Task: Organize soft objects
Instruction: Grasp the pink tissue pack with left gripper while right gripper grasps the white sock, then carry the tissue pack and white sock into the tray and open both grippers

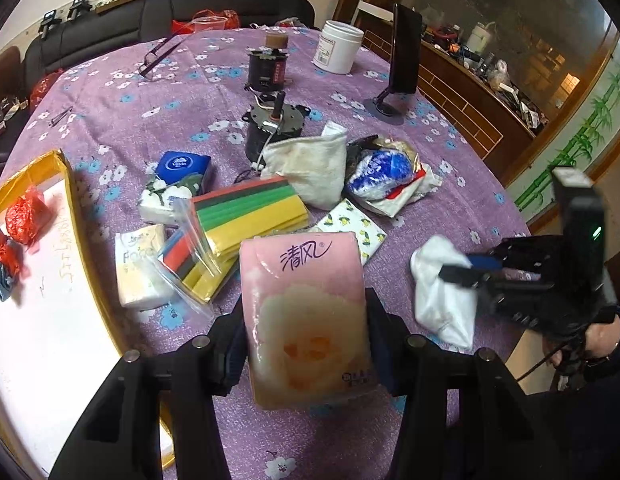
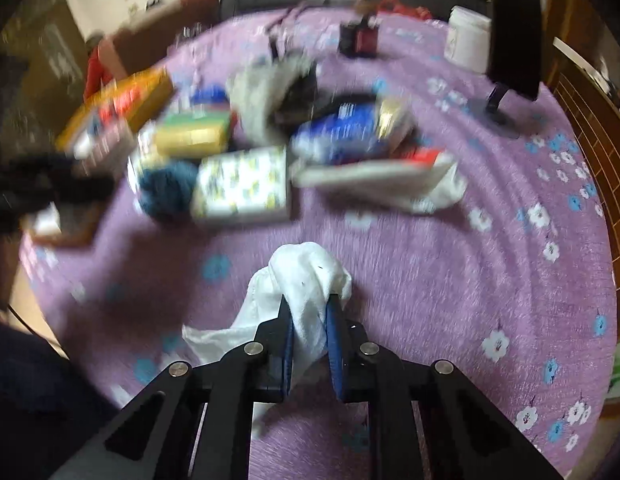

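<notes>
The pink tissue pack (image 1: 306, 316) is held upright, long axis vertical, clamped by the left gripper (image 1: 306, 344); the white cloth (image 2: 306, 292) is pinched by the right gripper (image 2: 310, 308).

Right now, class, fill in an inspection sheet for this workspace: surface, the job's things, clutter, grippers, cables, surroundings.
Surface: round table under purple flowered cloth.
Job's things: pink tissue pack; white crumpled cloth; lemon-print tissue pack; bagged coloured foam strips; yellow-rimmed cardboard box.
Clutter: two black motors; white plastic jar; eyeglasses.
Grippers: left gripper shut on the pink pack; right gripper shut on the white cloth.
Cables: thin motor wires.
Surroundings: black sofa.
</notes>
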